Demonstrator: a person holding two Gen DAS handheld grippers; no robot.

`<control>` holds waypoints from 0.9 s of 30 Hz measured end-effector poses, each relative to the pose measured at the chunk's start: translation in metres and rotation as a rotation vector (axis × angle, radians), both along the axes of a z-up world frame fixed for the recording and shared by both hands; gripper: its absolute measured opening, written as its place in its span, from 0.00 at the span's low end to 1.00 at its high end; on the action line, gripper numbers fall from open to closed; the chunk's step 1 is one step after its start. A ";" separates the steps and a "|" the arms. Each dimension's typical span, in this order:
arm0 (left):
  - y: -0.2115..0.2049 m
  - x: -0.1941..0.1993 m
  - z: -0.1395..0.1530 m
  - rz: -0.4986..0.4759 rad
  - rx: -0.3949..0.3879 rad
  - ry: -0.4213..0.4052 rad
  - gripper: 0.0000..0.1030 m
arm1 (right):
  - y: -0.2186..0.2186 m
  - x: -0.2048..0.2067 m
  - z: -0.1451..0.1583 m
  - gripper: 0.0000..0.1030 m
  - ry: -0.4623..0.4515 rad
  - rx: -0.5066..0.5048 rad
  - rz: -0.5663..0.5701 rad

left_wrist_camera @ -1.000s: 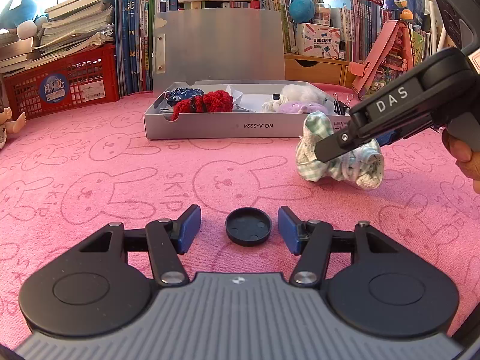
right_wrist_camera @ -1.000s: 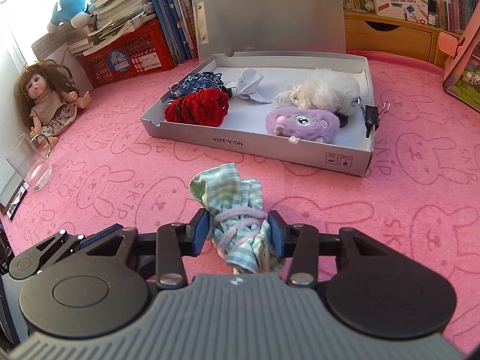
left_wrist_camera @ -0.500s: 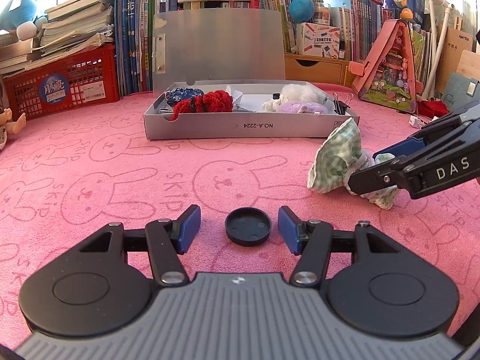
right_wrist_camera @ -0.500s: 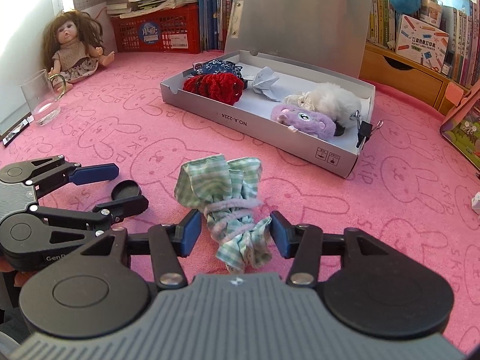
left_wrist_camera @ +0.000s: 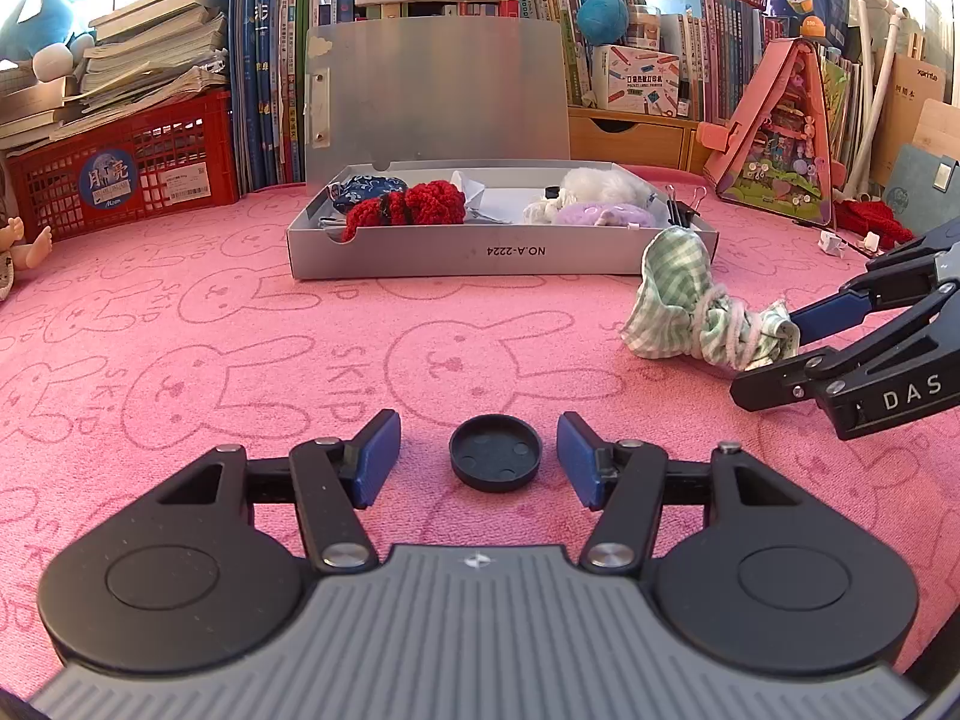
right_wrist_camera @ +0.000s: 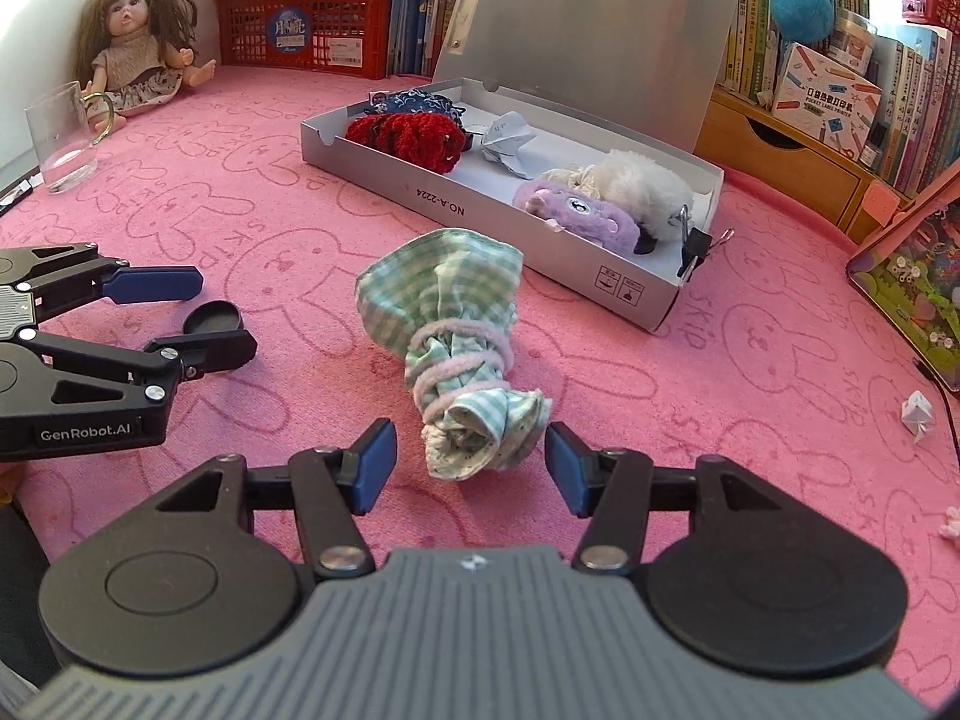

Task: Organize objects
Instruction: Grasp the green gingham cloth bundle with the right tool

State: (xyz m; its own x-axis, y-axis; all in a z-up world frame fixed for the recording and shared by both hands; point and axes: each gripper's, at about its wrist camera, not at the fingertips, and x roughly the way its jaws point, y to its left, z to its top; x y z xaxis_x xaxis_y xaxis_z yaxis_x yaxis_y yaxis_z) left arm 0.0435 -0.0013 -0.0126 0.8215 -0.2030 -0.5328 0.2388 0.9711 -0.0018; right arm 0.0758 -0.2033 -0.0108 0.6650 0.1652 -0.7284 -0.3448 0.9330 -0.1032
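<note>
A: So where's everything sitting?

B: The cloth bundle lies on the table between the right tongs, jaws spread wide. The open box is behind it, plush toys inside.

A: And the left side?

B: The round cap sits between the left tongs, left of the bundle. The doll and glass are far back-left.

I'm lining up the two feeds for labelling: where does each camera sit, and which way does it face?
Left wrist: on the left gripper, low over the pink mat, facing the open grey box; its own open fingers flank the black cap.
Right wrist: on the right gripper, angled down at the checked cloth bundle between its open fingers.
Shared: box, bundle, cap, each other's gripper.
</note>
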 end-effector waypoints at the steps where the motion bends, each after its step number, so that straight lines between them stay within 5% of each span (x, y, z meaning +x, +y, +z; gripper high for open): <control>1: 0.000 0.000 0.000 0.000 0.000 0.000 0.62 | -0.001 0.000 0.000 0.67 -0.004 -0.009 -0.009; 17: -0.001 -0.001 0.000 0.004 0.002 -0.002 0.62 | -0.009 0.001 0.008 0.71 -0.022 0.116 -0.013; 19: -0.001 -0.003 0.001 0.017 -0.004 -0.004 0.59 | -0.007 0.003 0.009 0.73 -0.034 0.129 -0.016; 23: 0.001 -0.006 0.005 0.029 -0.032 0.003 0.36 | -0.003 0.008 0.007 0.74 -0.049 0.141 -0.029; 27: 0.002 -0.006 0.007 0.030 -0.053 0.011 0.36 | 0.001 0.016 0.004 0.71 -0.047 0.145 -0.044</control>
